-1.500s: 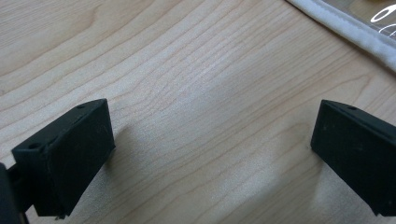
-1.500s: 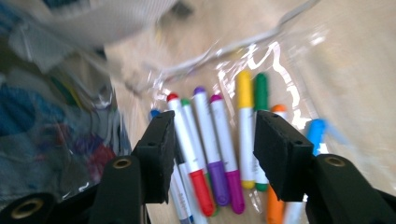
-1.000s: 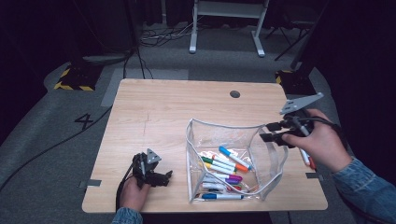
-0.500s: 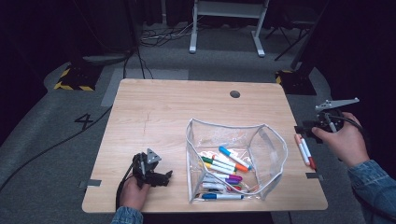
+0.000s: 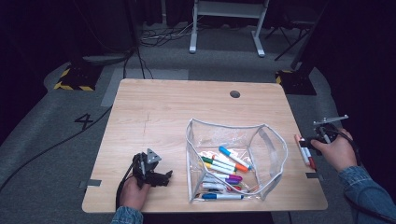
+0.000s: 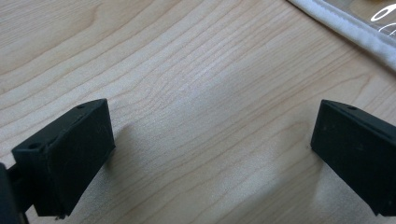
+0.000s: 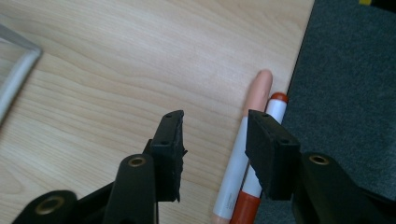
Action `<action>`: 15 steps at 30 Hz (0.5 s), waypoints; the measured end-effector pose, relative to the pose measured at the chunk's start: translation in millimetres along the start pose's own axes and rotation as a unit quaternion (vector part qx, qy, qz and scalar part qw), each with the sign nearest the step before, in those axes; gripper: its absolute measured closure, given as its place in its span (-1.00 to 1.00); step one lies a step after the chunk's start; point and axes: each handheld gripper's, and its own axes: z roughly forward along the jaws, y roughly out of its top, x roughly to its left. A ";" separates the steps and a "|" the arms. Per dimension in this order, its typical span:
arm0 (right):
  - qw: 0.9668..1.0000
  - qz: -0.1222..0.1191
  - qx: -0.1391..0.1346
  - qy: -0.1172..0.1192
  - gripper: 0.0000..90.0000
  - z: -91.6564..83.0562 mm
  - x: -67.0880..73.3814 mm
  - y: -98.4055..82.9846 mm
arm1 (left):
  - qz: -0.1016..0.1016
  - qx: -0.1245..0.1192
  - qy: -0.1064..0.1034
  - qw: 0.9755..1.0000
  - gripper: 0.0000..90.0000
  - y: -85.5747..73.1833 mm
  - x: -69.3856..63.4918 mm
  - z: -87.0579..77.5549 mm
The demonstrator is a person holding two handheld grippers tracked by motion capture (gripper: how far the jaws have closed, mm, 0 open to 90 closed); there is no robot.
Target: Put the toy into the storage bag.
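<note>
Clear pouch stands open mid-table, holding a loose pile of coloured markers; its white-edged rim is seen at the left edge of the right gripper view and top right of the left gripper view. Round hole sits in the table near the far edge. Nothing lies between the pouch and the table's right edge except two markers.

Peach marker and red-orange marker lie side by side, touching, right at the table's right edge.

Right gripper is held over them, jaws partly open and just been closing. Nothing is gripped: the gap sits over bare wood just left of the peach marker, and the right jaw overlaps both markers.

Left gripper is parked near the front left, jaws wide apart, empty, over bare wood, well apart from both markers.
</note>
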 end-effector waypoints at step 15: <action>0.999 0.026 0.038 -0.002 0.35 40.5 -13.6 -25.0 | 0.000 0.000 0.000 1.000 -1.00 0.0 0.0 0.0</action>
